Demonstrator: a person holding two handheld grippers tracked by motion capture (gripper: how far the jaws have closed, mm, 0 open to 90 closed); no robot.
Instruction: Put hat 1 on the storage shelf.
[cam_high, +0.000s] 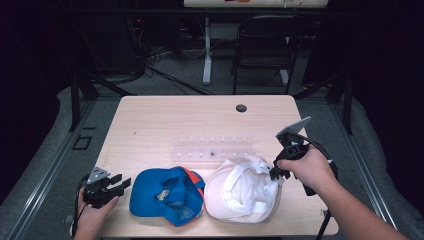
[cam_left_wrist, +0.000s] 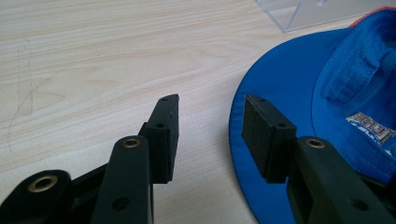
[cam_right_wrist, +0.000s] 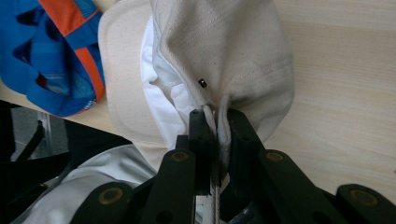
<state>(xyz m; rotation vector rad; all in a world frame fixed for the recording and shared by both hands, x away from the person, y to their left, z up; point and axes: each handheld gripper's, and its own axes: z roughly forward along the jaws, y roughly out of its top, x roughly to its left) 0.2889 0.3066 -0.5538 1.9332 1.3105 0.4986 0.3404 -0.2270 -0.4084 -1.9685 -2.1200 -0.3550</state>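
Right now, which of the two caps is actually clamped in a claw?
The white cap, on the right. The right claw is shut on its fabric edge. The blue cap lies free; the left claw is open beside its brim, not touching.

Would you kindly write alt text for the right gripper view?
The right gripper is shut on a fold of a cream-white cap lying on a light wooden table. A blue and orange cap lies at upper left.

A black folding chair stands beyond the table.
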